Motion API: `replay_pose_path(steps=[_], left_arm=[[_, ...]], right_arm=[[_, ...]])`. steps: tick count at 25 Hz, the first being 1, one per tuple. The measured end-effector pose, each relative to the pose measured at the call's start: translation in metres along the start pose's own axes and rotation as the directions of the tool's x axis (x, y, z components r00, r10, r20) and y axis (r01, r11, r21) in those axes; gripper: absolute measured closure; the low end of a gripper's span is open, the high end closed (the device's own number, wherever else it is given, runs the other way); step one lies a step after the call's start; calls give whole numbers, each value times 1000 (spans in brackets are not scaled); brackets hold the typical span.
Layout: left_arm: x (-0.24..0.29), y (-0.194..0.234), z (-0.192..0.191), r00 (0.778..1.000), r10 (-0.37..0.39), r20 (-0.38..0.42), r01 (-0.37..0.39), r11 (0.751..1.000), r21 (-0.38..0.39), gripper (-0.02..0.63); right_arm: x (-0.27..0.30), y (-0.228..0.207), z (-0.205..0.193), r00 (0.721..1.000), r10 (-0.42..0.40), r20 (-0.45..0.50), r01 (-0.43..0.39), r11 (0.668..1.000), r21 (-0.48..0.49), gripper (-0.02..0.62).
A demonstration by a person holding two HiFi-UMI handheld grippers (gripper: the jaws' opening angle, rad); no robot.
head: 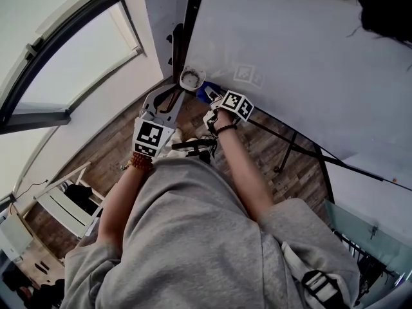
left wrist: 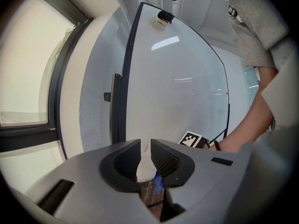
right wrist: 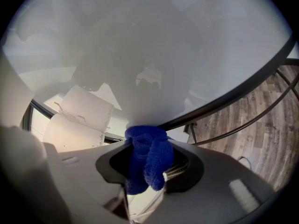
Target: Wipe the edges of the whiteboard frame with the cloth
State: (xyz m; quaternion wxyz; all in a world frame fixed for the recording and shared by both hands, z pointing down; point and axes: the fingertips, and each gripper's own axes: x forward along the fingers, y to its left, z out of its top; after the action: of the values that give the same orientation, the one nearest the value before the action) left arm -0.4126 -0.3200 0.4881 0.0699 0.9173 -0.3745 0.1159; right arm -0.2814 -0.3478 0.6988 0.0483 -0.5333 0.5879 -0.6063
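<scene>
The whiteboard (head: 290, 44) stands upright in a dark frame (head: 187, 24). My right gripper (head: 212, 98) is shut on a blue cloth (head: 207, 94) and holds it against the frame's lower edge near the left corner. In the right gripper view the cloth (right wrist: 147, 160) bulges out of the jaws and touches the dark frame (right wrist: 243, 85). My left gripper (head: 180, 90) sits just left of that, at the board's lower left corner. In the left gripper view its jaws (left wrist: 145, 146) stand almost together, with a thin white corner piece (left wrist: 145, 164) between them, beside the frame's left edge (left wrist: 124, 78).
A large window (head: 58, 56) fills the wall to the left. Below is wood flooring (head: 302, 166), crossed by the stand's dark legs (head: 286, 153). A white rack (head: 64, 205) stands lower left. A small clip (left wrist: 163, 18) sits on the board's top corner.
</scene>
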Motion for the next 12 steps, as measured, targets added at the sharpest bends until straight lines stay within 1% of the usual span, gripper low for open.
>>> replay_pose_path(steps=[12], left_arm=[[-10, 11, -3, 999, 32, -6, -32, 999, 0, 551]], right_arm=[[17, 17, -8, 998, 59, -2, -59, 998, 30, 425]])
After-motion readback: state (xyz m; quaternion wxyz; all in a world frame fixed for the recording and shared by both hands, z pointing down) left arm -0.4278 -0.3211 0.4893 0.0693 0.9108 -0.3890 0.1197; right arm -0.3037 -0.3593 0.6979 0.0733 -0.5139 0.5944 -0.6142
